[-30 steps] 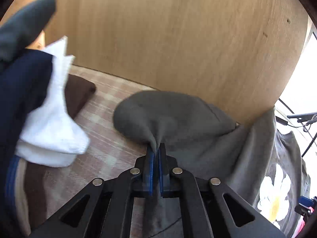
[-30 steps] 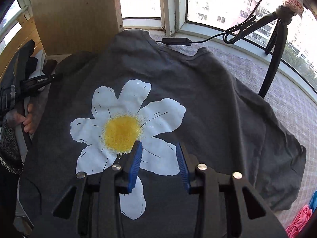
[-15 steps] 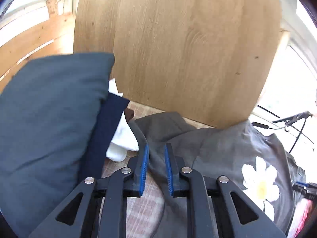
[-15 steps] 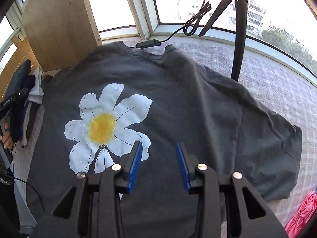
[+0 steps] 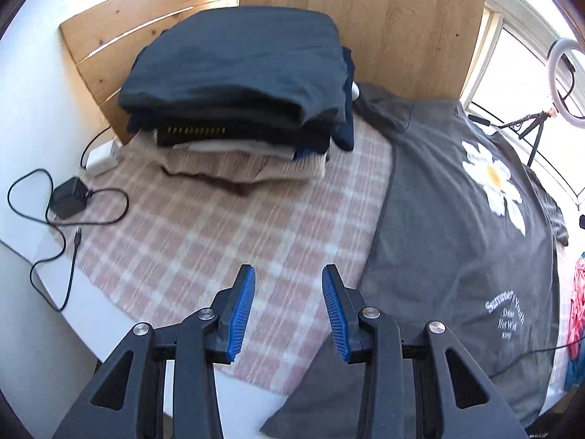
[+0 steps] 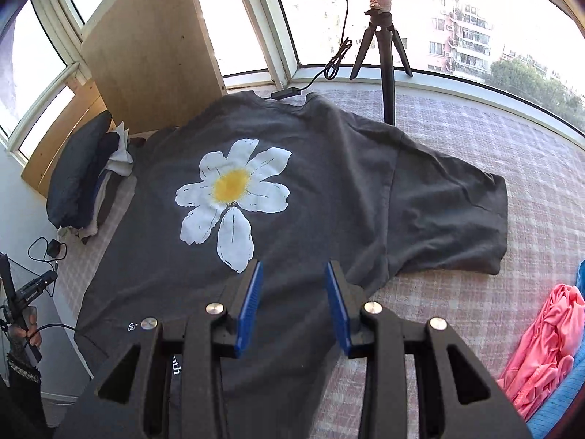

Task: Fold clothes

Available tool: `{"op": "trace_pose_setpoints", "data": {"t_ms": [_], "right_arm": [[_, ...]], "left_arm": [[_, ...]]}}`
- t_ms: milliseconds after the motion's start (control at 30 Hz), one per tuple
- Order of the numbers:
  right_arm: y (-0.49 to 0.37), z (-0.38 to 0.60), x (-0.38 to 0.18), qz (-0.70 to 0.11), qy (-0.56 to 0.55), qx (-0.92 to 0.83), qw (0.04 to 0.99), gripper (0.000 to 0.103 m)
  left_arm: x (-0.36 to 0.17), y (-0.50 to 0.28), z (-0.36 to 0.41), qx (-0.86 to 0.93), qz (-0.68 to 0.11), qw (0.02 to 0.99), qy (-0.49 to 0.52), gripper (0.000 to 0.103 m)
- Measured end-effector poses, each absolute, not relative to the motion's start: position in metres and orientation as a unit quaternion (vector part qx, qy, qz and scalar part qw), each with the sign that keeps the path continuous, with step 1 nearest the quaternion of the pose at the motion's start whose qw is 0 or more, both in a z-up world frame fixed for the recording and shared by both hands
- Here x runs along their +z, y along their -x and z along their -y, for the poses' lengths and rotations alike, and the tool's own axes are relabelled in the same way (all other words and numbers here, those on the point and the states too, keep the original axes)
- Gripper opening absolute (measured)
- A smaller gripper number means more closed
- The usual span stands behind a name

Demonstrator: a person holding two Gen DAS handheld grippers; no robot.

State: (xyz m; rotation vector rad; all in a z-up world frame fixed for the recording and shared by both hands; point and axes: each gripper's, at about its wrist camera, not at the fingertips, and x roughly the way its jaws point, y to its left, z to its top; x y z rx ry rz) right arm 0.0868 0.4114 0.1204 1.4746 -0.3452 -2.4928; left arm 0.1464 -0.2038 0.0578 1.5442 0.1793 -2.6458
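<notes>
A dark grey T-shirt (image 6: 329, 168) with a white and yellow daisy print lies spread flat on the pink checked cloth (image 6: 475, 117), sleeves out to both sides. The same T-shirt (image 5: 457, 226) fills the right half of the left wrist view. My left gripper (image 5: 288, 292) hovers open above the checked cloth (image 5: 219, 237), just left of the shirt's side edge, holding nothing. My right gripper (image 6: 294, 287) is open above the shirt's lower part, below the daisy, also holding nothing.
A stack of folded clothes (image 5: 241, 84) sits at the back left against a wooden board (image 5: 365, 18). A black charger and cable (image 5: 67, 197) lie at the left table edge. A ring-light tripod (image 6: 384, 58) stands behind the shirt. Pink clothing (image 6: 544, 344) lies at right.
My left gripper let go of the grey sleeve, opened, and pulled back and up from the shirt's far corner. The right gripper also rose and backed away, staying open.
</notes>
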Motion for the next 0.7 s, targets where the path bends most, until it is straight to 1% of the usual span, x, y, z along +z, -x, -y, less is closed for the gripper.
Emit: {"op": "trace_pose_setpoints", "data": {"t_ms": [67, 167, 233, 333, 400, 433, 500, 600, 633, 667, 700], "right_arm": [[-0.103, -0.416, 0.120, 0.125, -0.506, -0.845, 0.120, 0.035], [-0.128, -0.422, 0.120, 0.137, -0.512, -0.838, 0.132, 0.035], [-0.145, -0.428, 0.121, 0.148, -0.514, -0.834, 0.139, 0.035], [-0.183, -0.458, 0.143, 0.227, -0.487, -0.829, 0.156, 0.035], [-0.213, -0.474, 0.160, 0.255, -0.468, -0.830, 0.167, 0.035], [-0.227, -0.476, 0.164, 0.243, -0.469, -0.835, 0.154, 0.035], [-0.258, -0.470, 0.158, 0.195, -0.485, -0.846, 0.103, 0.035], [-0.295, -0.453, 0.118, 0.173, -0.520, -0.834, 0.066, 0.035], [-0.305, -0.444, 0.103, 0.173, -0.530, -0.828, 0.058, 0.035], [-0.316, -0.436, 0.089, 0.173, -0.539, -0.823, 0.050, 0.035], [-0.325, -0.427, 0.075, 0.171, -0.548, -0.817, 0.044, 0.035]], "left_arm": [[0.037, -0.175, 0.207, -0.849, -0.076, 0.037, -0.522, 0.036], [0.012, -0.197, 0.202, -0.835, -0.085, 0.035, -0.542, 0.036], [0.005, -0.207, 0.199, -0.833, -0.095, 0.023, -0.545, 0.036], [0.001, -0.212, 0.197, -0.830, -0.088, 0.012, -0.550, 0.036], [0.000, -0.214, 0.195, -0.828, -0.077, 0.002, -0.555, 0.036], [-0.001, -0.214, 0.194, -0.827, -0.072, -0.002, -0.558, 0.036], [-0.005, -0.214, 0.191, -0.823, -0.059, -0.015, -0.565, 0.036], [-0.011, -0.212, 0.185, -0.820, -0.048, -0.040, -0.569, 0.036], [-0.013, -0.212, 0.183, -0.819, -0.047, -0.046, -0.570, 0.035], [-0.015, -0.213, 0.181, -0.819, -0.040, -0.047, -0.570, 0.026], [-0.016, -0.214, 0.178, -0.819, -0.033, -0.049, -0.571, 0.012]]}}
